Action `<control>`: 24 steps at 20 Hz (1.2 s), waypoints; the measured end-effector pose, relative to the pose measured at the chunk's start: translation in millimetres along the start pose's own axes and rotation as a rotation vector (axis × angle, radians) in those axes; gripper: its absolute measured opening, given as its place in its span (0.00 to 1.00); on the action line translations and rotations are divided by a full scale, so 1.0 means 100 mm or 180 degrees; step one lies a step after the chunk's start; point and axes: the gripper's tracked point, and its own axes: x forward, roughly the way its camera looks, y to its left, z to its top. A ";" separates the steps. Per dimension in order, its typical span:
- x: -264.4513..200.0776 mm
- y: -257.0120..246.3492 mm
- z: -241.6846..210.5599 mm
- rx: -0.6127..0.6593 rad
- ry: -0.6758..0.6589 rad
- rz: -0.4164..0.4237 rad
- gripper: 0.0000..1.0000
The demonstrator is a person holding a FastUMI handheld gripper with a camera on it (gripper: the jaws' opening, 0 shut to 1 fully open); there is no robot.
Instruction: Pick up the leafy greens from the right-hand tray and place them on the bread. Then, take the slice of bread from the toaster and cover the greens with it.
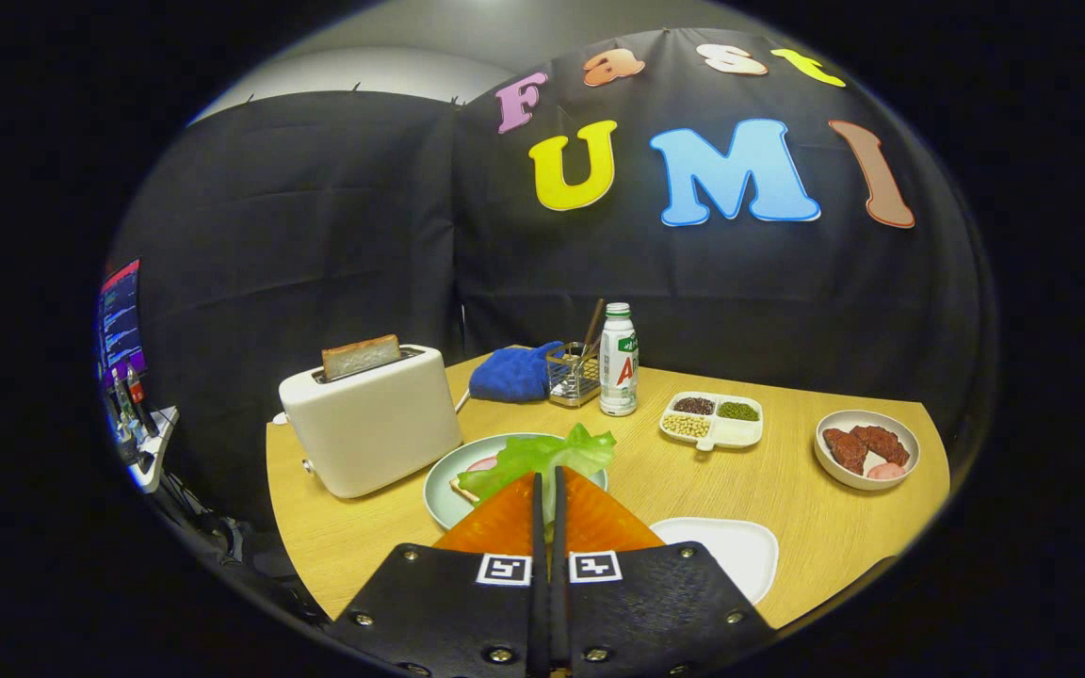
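Gripper view: gripper (547,478) fingers pinched on the leafy greens (542,456) above the plate (439,499)

Green leafy greens (542,454), white toaster (371,424), pale green plate (439,490), blue cloth (514,372).

One toaster (371,417), one bottle (618,360), one blue cloth (514,374), two round dishes, one divided tray (712,420), one white tray (731,551).

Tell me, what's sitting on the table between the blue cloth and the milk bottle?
A small wire basket with sticks poking out stands between the blue cloth and the bottle, seen in the gripper view.
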 end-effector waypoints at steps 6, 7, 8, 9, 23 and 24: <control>0.31 0.35 0.06 0.0056 0.0008 0.0165 0.01; 0.37 0.40 0.09 0.0074 0.0011 0.0178 0.01; 0.44 0.44 0.11 0.0066 0.0018 0.0191 0.00; 0.50 0.47 0.12 0.0049 0.0024 0.0176 0.00; 1.00 0.49 -0.18 0.0265 0.0302 0.0132 0.00; 1.02 0.47 -0.19 0.0235 0.0317 0.0108 0.00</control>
